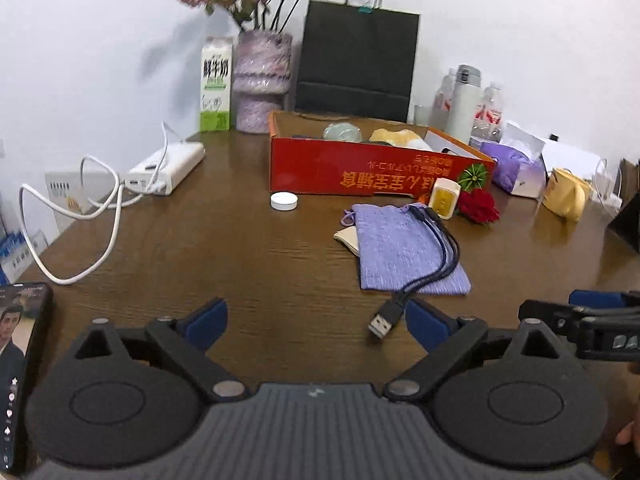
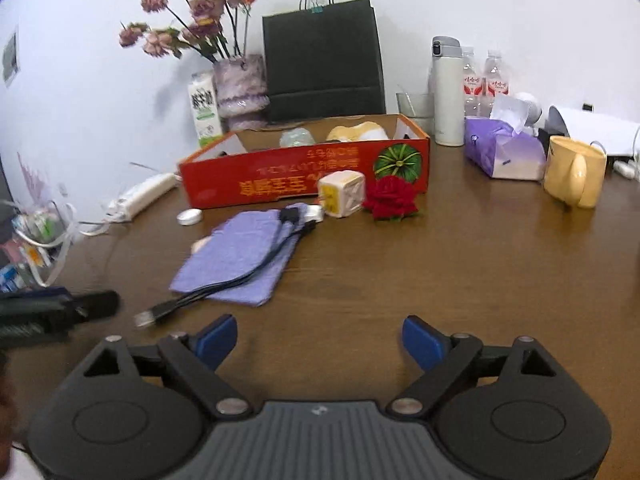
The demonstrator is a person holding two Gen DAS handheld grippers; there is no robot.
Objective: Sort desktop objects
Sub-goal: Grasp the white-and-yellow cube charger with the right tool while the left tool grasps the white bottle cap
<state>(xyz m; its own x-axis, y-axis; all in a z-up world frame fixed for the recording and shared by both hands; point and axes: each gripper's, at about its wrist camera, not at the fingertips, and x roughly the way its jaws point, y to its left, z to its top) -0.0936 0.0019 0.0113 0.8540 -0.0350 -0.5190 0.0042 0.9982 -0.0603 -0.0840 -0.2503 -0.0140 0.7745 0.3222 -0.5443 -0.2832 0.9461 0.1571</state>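
Brown wooden table [image 1: 240,248] against a white wall, cluttered along its far edge: milk carton [image 1: 216,84], vase of faded flowers [image 1: 262,80], black paper bag [image 1: 356,56], flask [image 2: 446,92] and water bottles [image 2: 486,80], purple tissue pack [image 2: 502,150] and yellow mug [image 2: 574,170] toward the far right corner. Open red cardboard box [image 1: 360,168] near the middle of the far edge, already holding a pale greenish item [image 1: 342,133] and a cream-yellow one [image 1: 394,137], so sorting judged partly done. Still loose on the table in front of the box: white round cap [image 1: 284,201], purple drawstring pouch [image 1: 404,252] with a black multi-head USB cable [image 1: 432,276] draped over it, a beige scrap peeking from under the pouch's left side, yellow-and-white plug cube [image 1: 443,198] and red rose [image 1: 478,206] just beside the box's front wall. White power bank [image 1: 168,168] with its white cord near the left edge, phone [image 1: 20,364] at the near left corner; unclear whether these belong to the job. Left gripper [image 1: 316,322] spread wide, nothing between the blue pads, hovering over bare wood with the cable's USB plug just inside the right pad, apparently not touching. Right gripper [image 2: 320,344] likewise spread wide and empty, over bare table near the front edge, pouch and cable ahead to its left. Most loose things judged still to be gathered.
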